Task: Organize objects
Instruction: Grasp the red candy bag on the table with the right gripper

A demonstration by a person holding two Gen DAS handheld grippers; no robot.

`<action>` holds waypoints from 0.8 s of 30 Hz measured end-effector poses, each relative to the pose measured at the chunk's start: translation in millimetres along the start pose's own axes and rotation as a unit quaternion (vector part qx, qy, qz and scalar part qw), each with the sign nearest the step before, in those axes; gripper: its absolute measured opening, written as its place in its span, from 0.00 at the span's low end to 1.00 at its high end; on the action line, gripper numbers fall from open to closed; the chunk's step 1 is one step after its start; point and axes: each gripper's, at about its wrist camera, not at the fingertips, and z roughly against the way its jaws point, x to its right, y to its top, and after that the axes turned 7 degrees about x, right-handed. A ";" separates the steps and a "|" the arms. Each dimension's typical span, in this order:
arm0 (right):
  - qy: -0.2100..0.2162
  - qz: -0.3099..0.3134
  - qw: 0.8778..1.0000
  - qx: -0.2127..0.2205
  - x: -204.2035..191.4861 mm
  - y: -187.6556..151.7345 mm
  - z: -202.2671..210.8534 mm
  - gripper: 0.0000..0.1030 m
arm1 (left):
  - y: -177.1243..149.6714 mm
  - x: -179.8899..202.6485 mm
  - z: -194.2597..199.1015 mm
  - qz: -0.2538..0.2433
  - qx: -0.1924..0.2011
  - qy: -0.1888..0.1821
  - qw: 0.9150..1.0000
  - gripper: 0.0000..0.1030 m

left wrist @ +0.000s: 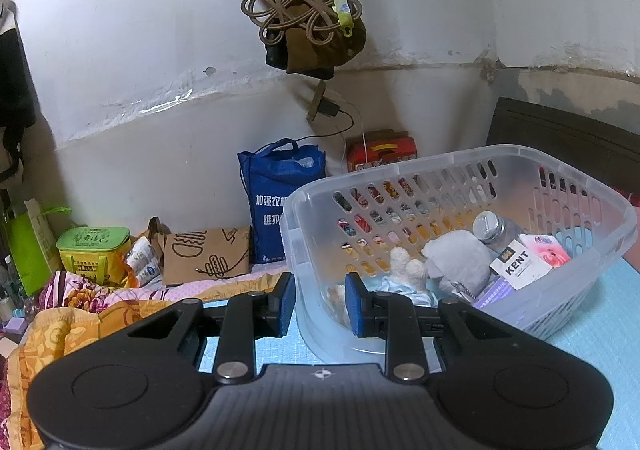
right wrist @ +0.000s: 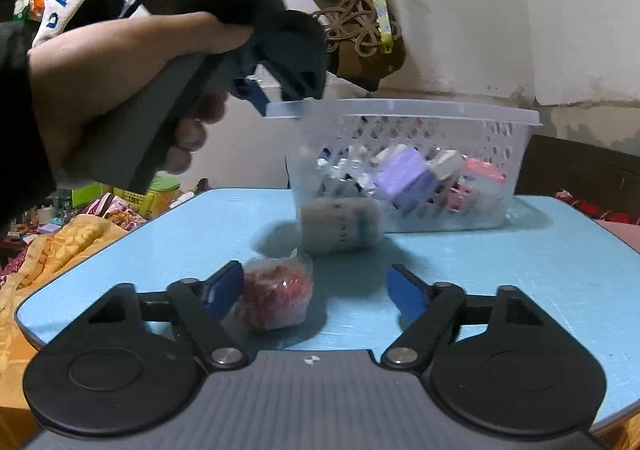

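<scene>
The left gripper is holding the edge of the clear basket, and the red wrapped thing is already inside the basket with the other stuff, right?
Not quite. The left gripper does hold the rim of the clear basket, but the red wrapped thing is not inside. The right wrist view shows it lying on the blue table, between the right gripper's open fingers.

1 basket (right wrist: pixel 516 118), 2 pkgs on table: red (right wrist: pixel 276 300), grey (right wrist: pixel 340 224).

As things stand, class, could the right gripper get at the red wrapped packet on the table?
Probably yes: the red wrapped packet lies between the open fingers of the right gripper, beside its left finger, with nothing in the way.
</scene>
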 end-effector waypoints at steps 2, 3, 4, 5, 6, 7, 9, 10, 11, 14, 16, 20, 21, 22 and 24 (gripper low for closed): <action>0.001 0.007 1.000 0.001 -4.1 -0.6 -1.6 0.58 | -0.4 -0.4 0.4 -0.002 0.001 -0.002 1.000 0.30; 0.005 0.007 1.000 0.000 -3.7 -1.0 -2.4 0.56 | -1.1 0.0 0.6 -0.002 0.002 -0.003 1.000 0.30; 0.007 0.006 1.000 -0.006 -3.3 -1.6 -5.2 0.52 | -1.2 -0.3 0.7 -0.002 0.003 -0.003 1.000 0.30; 0.006 0.004 1.000 -0.017 -2.3 -2.8 -9.4 0.47 | -1.1 -0.3 0.8 -0.003 0.003 -0.003 1.000 0.30; 0.006 -0.001 1.000 -0.029 -0.6 -4.9 -13.9 0.47 | -1.6 -0.3 0.7 -0.003 0.003 -0.003 1.000 0.30; 0.008 -0.006 0.999 -0.039 1.6 -6.7 -20.1 0.46 | -1.7 -0.3 0.7 -0.003 0.003 -0.003 1.000 0.30; 0.008 -0.009 0.999 -0.037 3.3 -8.8 -20.9 0.42 | -1.7 -0.6 0.9 -0.003 0.004 -0.004 1.000 0.30; 0.008 -0.007 0.999 -0.038 2.7 -8.3 -17.1 0.42 | -1.8 -1.0 1.0 -0.003 0.004 -0.004 1.000 0.30; 0.011 -0.010 0.999 -0.038 4.1 -7.7 -15.5 0.42 | -1.8 -1.2 1.1 -0.003 0.004 -0.004 1.000 0.30; 0.000 0.001 1.000 -0.026 8.8 -7.9 -9.4 0.41 | -2.2 -1.3 1.5 -0.003 0.004 -0.003 1.000 0.30; -0.005 -0.003 1.000 -0.023 19.3 -7.4 -5.2 0.41 | -2.0 -1.7 1.6 -0.003 0.004 -0.003 1.000 0.30; -0.037 -0.006 0.999 -0.015 46.5 -5.5 1.4 0.41 | -0.8 -2.2 1.1 0.001 0.002 -0.001 1.000 0.30; -0.045 -0.008 0.999 -0.013 54.0 -5.0 2.6 0.41 | -0.5 -2.3 0.8 0.003 0.001 -0.001 1.000 0.30; -0.053 -0.008 0.999 -0.010 60.2 -4.3 4.6 0.41 | -0.2 -2.9 0.3 0.005 0.001 -0.001 1.000 0.30; -0.066 -0.004 0.998 -0.005 72.6 -4.1 8.9 0.41 | 0.0 -1.5 0.9 0.006 0.001 0.000 1.000 0.30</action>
